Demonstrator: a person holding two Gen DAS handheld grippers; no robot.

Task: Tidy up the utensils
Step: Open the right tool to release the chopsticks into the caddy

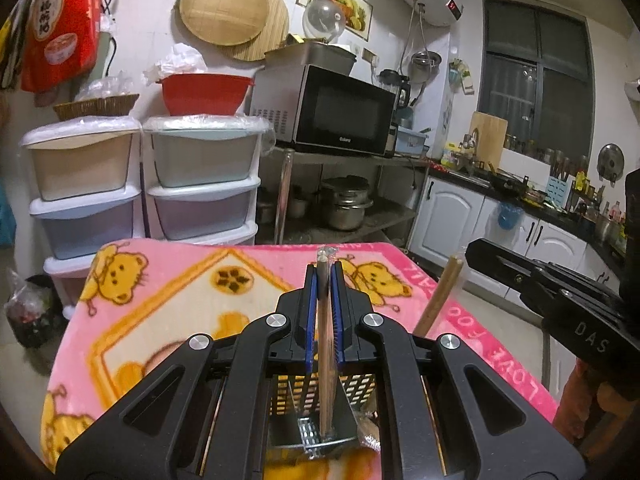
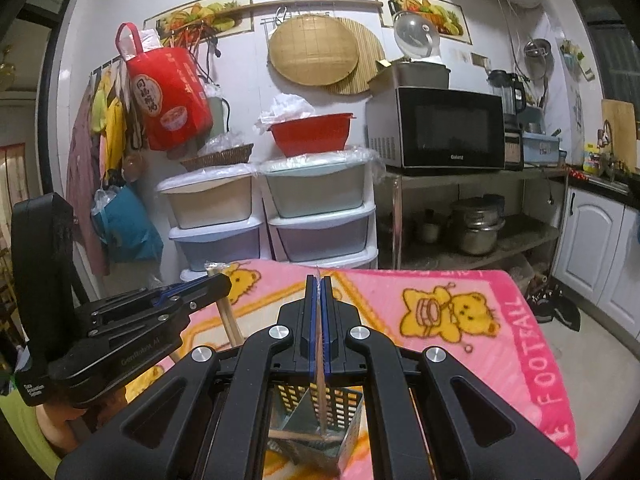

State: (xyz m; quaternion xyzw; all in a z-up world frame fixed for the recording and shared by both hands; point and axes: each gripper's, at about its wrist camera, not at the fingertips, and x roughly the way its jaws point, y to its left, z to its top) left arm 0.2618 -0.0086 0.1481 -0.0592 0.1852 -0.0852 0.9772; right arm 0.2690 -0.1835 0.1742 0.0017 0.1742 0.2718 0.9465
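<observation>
Lowering wrapped chopsticks into the metal holder, one pair per gripper.
Left gripper (image 1: 325,280) and right gripper (image 2: 319,292) are each clamped on upright chopsticks (image 1: 325,344), tips down inside the perforated holder (image 1: 360,390) on the pink blanket (image 1: 168,300) covering the worktop, presumably so they drop in standing.

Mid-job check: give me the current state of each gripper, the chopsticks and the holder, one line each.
Left gripper: shut on a plastic-wrapped wooden chopstick pair, held upright.
That pair: lower end down inside the perforated metal utensil holder.
Right gripper: shut on a second thin wrapped wooden stick.
Second stick: upright, tip inside the same holder.
Utensil holder: standing on the pink bear-print blanket, divided into compartments.
</observation>
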